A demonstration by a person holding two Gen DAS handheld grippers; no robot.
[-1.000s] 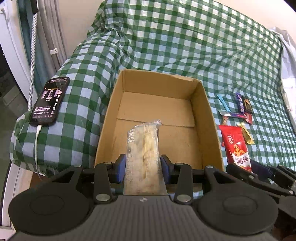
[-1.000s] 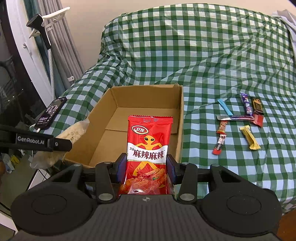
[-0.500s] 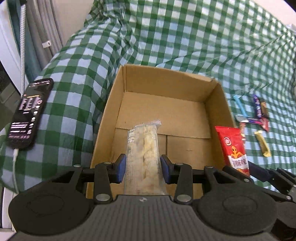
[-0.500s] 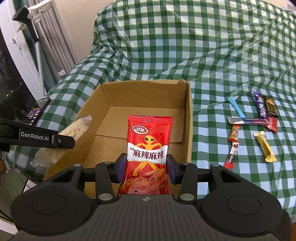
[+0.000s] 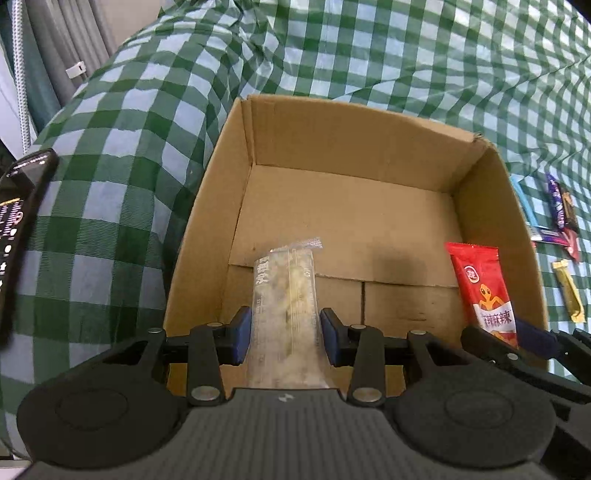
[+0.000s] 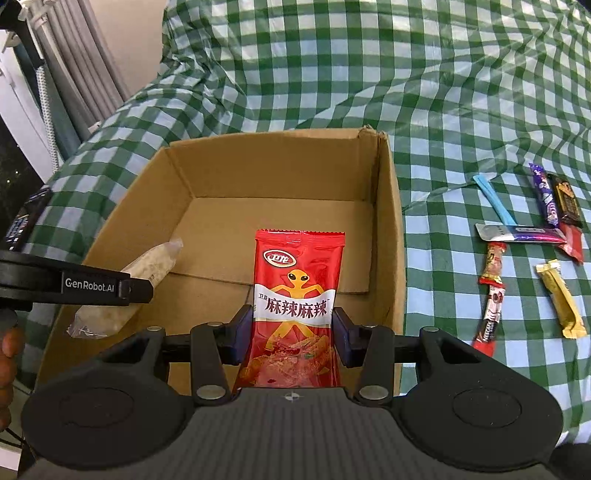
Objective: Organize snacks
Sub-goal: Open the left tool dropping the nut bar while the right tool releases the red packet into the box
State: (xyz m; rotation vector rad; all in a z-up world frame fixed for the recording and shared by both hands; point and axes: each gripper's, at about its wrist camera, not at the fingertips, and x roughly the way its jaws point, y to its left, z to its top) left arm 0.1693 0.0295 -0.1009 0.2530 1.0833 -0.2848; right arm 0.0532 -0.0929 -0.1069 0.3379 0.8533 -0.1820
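Green-and-white checked bedspread (image 5: 369,48) lay rumpled across a bed, draped over a rounded hump at the left. Black smartphone (image 5: 18,218) with a lit screen rested on that hump near the left edge. Grey pleated curtain (image 6: 92,62) hung beyond, beside a plain beige wall (image 6: 136,33) and a white frame (image 6: 14,107).

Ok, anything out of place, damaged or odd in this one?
Little stands out. The cardboard box has a frayed far right corner. A phone lies on the checked cloth at the left, not a snack. The red packet and the clear packet look intact in their grippers.
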